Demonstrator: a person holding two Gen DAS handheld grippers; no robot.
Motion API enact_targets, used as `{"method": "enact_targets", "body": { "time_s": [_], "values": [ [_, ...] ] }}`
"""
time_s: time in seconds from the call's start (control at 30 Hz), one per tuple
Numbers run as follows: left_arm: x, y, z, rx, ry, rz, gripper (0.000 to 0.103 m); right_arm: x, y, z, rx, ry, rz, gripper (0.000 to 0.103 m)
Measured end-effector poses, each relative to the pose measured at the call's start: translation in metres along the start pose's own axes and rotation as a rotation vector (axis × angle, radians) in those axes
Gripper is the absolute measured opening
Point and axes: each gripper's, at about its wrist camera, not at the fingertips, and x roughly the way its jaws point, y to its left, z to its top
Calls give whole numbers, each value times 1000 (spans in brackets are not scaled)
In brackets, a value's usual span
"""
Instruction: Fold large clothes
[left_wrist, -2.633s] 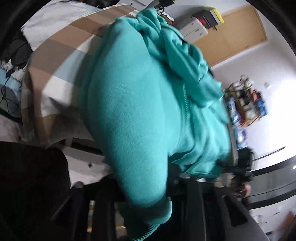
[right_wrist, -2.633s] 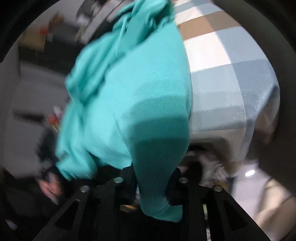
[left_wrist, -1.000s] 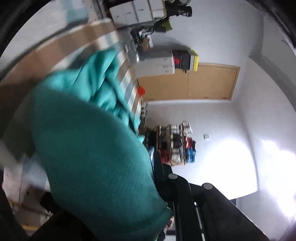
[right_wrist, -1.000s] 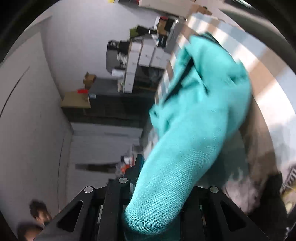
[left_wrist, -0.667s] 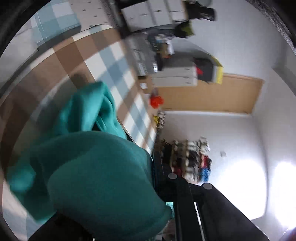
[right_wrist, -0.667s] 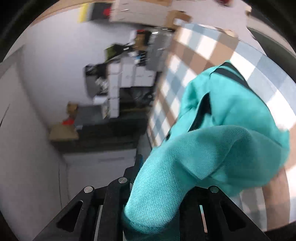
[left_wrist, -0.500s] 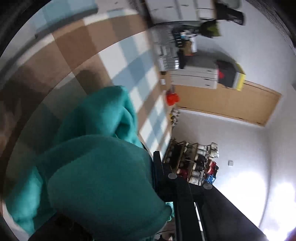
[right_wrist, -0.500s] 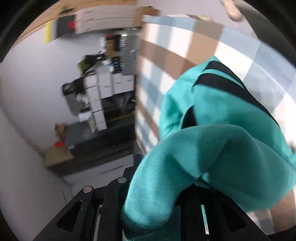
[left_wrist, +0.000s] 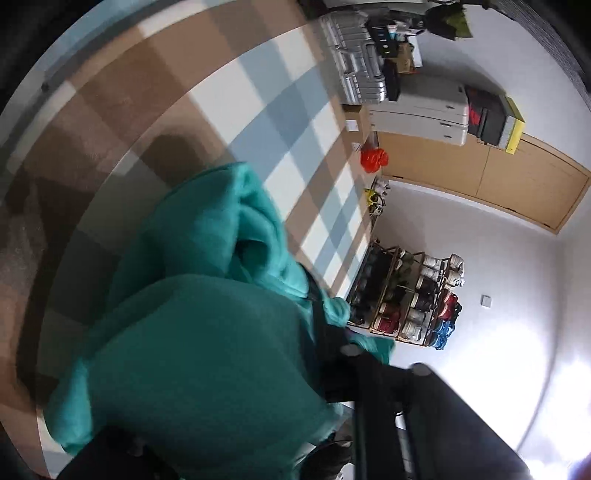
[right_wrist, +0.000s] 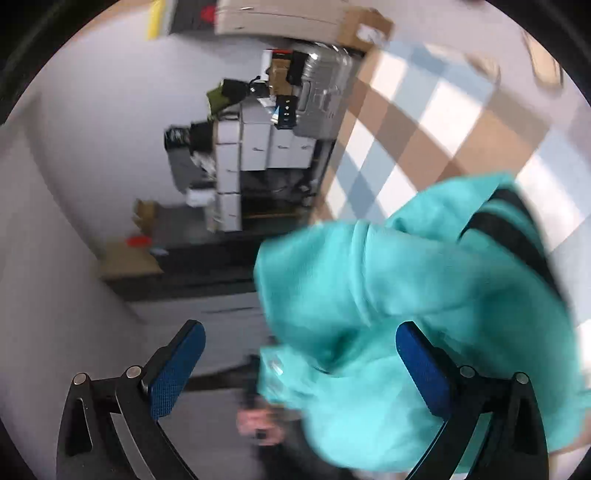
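Note:
A teal sweatshirt (left_wrist: 207, 332) lies bunched on the checked tablecloth (left_wrist: 229, 122). My left gripper (left_wrist: 258, 424) is shut on a fold of it, and the cloth hides the left finger. In the right wrist view the same sweatshirt (right_wrist: 424, 314), with a black stripe, falls in a heap over the checked tablecloth (right_wrist: 424, 122). My right gripper (right_wrist: 299, 365) is open with blue pads (right_wrist: 177, 369) wide apart. The cloth hangs between and past the right pad, not clamped.
A red object (left_wrist: 373, 159) sits at the table's far end. A shoe rack (left_wrist: 406, 295), wooden doors (left_wrist: 480, 177) and stacked boxes (left_wrist: 417, 107) stand beyond. White drawers and boxes (right_wrist: 251, 155) line the wall. A person's hand (right_wrist: 258, 424) shows low down.
My right gripper has opened and let go of the sweatshirt, which drops onto the table. My left gripper still holds its fold and has swung lower over the table.

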Motion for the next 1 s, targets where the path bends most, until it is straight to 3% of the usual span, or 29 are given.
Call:
{"method": "enact_targets", "body": {
  "time_s": [0.07, 0.17, 0.23, 0.37, 0.43, 0.47, 0.53, 0.67, 0.73, 0.83, 0.9, 0.93, 1.0],
  "values": [
    [-7, -17, -4, 25, -34, -58, 71, -9, 14, -9, -108, -47, -83, 103],
    [-22, -47, -12, 93, -97, -71, 73, -16, 40, -28, -301, -91, -183, 103],
    [-22, -57, -20, 129, -89, -51, 73, -5, 57, -43, -411, -81, -273, 103],
    [-22, -69, -39, 215, -80, 30, 73, 39, 99, -91, -785, -37, -574, 103],
    [-24, -68, -49, 273, -80, 70, 73, 63, 109, -112, -999, -31, -688, 103],
    [-23, -66, -54, 306, -84, 103, 73, 73, 107, -115, -1043, -30, -721, 103],
    [-17, -57, -65, 380, -79, 207, 73, 91, 95, -105, -1037, 14, -802, 103],
    [-7, -39, -73, 468, -102, 381, 73, 89, 65, -66, -962, 13, -844, 101],
    [5, -43, -78, 549, -69, 444, 73, 88, 54, -53, -941, 46, -841, 97],
    [35, -68, -90, 735, -1, 476, 73, 91, 42, -39, -883, 144, -774, 78],
    [60, -87, -95, 894, 11, 513, 73, 88, 34, -27, -811, 151, -761, 45],
    [69, -92, -94, 969, 4, 556, 73, 81, 28, -17, -742, 141, -748, 19],
    [86, -89, -78, 1027, -55, 631, 73, 56, 11, 1, -546, 126, -581, 13]
  ]
}}
